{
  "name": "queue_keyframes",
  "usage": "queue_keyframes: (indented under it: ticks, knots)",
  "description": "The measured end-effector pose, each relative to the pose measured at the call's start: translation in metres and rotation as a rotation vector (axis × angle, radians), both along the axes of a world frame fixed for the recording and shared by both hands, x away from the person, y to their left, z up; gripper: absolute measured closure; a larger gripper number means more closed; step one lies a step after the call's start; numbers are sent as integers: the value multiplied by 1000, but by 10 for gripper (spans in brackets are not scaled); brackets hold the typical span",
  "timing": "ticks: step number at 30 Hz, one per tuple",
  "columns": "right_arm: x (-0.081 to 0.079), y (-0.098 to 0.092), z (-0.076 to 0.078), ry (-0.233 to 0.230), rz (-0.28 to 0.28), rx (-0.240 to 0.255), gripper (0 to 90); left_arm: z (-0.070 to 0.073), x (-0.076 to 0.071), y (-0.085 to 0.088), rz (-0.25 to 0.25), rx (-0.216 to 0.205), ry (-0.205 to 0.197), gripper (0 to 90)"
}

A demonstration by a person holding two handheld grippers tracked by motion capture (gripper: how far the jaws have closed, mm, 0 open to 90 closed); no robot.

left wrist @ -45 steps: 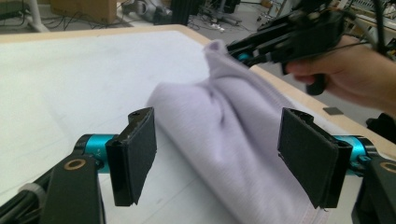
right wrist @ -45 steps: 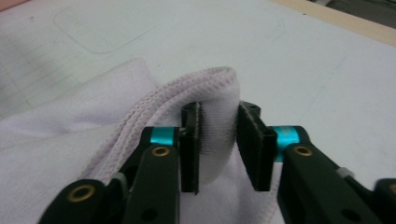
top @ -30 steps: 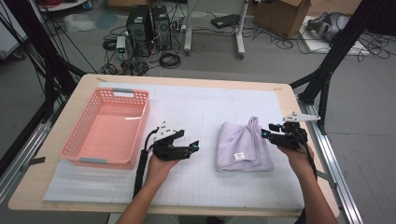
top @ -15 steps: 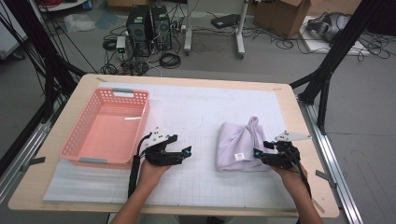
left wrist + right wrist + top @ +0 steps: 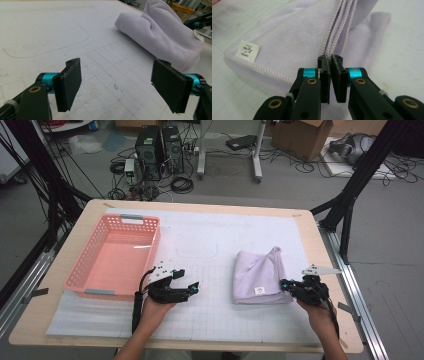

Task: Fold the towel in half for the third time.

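A folded lilac towel (image 5: 260,272) with a small white label lies on the white grid mat, right of centre. My right gripper (image 5: 284,284) is at its near right corner. In the right gripper view the jaws have just been closing, and my right gripper (image 5: 330,58) now stands shut on the stitched edges of the towel (image 5: 294,32). My left gripper (image 5: 192,289) hovers low over the bare mat left of the towel. Its jaws are wide open with nothing between them (image 5: 117,62), and the towel (image 5: 165,32) lies ahead to its right.
A pink plastic basket (image 5: 80,270) with nothing in it stands on the left part of the mat, just left of my left hand. The wooden table edge (image 5: 330,270) runs close beside my right hand. Black frame legs and cables stand beyond the table.
Both hands have drawn nearer to the table's front edge. The right gripper slid down along the towel's right side to its near corner and shut there. The left jaws stayed open.
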State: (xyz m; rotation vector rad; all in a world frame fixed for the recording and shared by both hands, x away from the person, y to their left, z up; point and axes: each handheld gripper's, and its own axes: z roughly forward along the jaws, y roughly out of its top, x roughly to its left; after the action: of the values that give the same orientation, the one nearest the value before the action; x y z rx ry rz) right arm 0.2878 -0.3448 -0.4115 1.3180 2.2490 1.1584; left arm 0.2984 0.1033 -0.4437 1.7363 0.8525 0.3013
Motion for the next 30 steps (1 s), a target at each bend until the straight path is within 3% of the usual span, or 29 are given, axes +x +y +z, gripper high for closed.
queue_keyframes:
  ticks: [5, 7, 8, 9, 11, 13, 18, 21, 24, 26, 30]
  knots:
    - [-10, -16, 4, 11, -59, -37, 855, 0, -1, -1, 1, -2, -3, 248]
    - [-11, -20, 0, 66, -74, -46, 837, 0, -1, -1, 0, -1, 0, 248]
    - [-10, -22, -3, 121, -79, -46, 789, 0, -1, -2, -2, 0, -2, 249]
    - [-9, -22, -5, 139, -96, -53, 731, 0, -1, -2, -2, -1, -1, 249]
    - [-5, -23, -2, 118, -117, -45, 685, 0, -1, -2, -2, -3, -4, 249]
    - [2, -19, 10, 68, -130, -53, 651, 1, -2, -2, -1, -7, -9, 250]
    - [31, 8, 34, -46, -84, -117, 570, 2, -2, 3, 2, -15, -8, 250]
    - [52, 25, 38, -95, -34, -107, 561, 3, -3, 3, 0, -15, -9, 250]
    - [75, 43, 37, -83, 37, -123, 584, 3, -3, 3, -1, -17, -9, 253]
    - [88, 54, 35, -55, 67, -113, 578, 2, -2, 3, -2, -15, -6, 253]
    - [110, 74, 25, 5, 123, -140, 551, 2, -3, 3, -1, -17, -2, 253]
